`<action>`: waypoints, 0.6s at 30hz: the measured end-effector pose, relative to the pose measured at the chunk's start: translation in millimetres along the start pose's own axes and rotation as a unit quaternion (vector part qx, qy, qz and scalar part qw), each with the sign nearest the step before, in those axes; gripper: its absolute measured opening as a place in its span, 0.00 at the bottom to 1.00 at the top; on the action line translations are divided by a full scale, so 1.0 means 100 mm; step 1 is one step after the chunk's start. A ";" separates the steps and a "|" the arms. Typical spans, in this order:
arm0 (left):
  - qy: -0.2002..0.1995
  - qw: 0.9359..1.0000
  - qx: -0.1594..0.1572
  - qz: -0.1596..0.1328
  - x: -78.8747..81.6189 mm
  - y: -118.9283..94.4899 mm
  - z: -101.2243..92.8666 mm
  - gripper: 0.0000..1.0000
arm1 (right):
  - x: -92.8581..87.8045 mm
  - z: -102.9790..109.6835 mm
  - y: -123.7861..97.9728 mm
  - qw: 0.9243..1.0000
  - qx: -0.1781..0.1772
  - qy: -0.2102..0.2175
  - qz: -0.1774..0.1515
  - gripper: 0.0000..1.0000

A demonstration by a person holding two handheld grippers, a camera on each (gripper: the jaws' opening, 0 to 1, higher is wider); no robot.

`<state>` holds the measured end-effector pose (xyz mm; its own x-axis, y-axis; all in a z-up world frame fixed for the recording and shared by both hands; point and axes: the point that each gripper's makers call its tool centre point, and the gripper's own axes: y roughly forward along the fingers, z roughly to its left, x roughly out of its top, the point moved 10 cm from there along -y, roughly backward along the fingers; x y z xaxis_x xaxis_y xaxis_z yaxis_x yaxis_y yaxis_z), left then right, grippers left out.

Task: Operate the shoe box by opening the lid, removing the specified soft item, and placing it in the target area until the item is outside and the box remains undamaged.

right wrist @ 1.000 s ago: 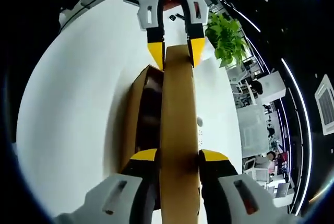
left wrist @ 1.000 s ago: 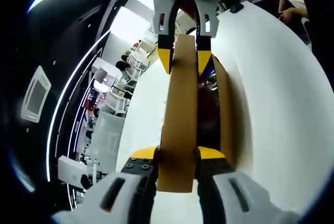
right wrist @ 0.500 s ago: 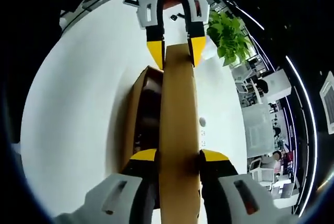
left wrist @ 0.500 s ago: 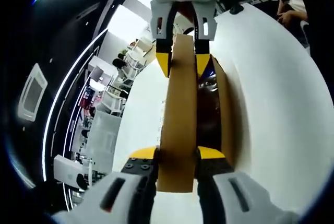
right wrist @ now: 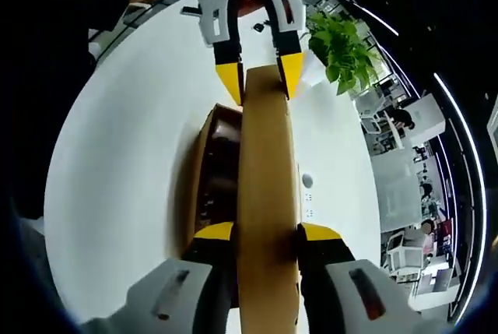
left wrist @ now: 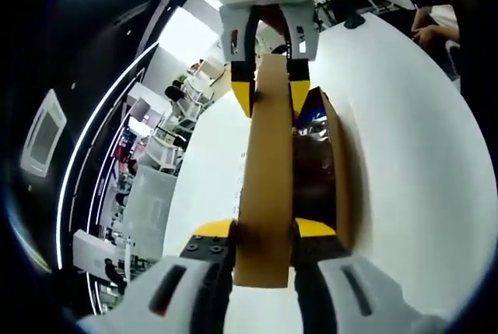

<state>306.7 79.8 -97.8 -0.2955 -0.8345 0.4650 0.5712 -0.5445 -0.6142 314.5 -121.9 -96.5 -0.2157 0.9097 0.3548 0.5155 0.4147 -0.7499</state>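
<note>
White worktop (left wrist: 412, 139) carries the things, and behind it a big open room shows, with white furniture, some people far away and a green plant (right wrist: 342, 50) near the far edge of the worktop.

On the worktop stands a brown cardboard shoe box (left wrist: 336, 170). Its lid (left wrist: 266, 178) is lifted and stands on its edge along one long side of the box, so the inside is open. Something dark brown (left wrist: 311, 182) lies inside the box; I cannot tell what it is, and it is not outside.

In the left gripper view, the left claw (left wrist: 264, 229) is closed on the near end of the lid, with its yellow-tipped jaws pressing on both faces of the cardboard. At the far end of the lid the right claw comes from above and pinches the lid in the same way.

In the right gripper view, the right claw (right wrist: 266, 231) holds its near end of the lid (right wrist: 267, 163), and the left claw grips the opposite end. The open box (right wrist: 204, 170) is at the left of the lid in this view.
</note>
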 end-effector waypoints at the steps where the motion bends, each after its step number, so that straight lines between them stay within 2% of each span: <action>1: -0.002 1.000 0.001 -0.002 0.00 0.00 0.02 0.29 | 0.00 -0.03 0.00 1.000 0.004 0.006 -0.003 0.30; 11: 0.006 1.000 0.009 0.000 0.01 0.00 0.01 0.30 | -0.01 -0.05 -0.01 1.000 0.012 0.015 -0.008 0.30; 18: 0.001 0.999 0.007 -0.049 0.09 -0.30 0.03 0.38 | -0.02 -0.06 -0.02 1.000 0.010 0.018 -0.010 0.30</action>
<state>288.6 88.8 -73.0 -0.3527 -0.7770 0.5215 0.5498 -0.6230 -0.5564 318.7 -124.6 -92.8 -0.1948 0.9001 0.3896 0.4949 0.4332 -0.7533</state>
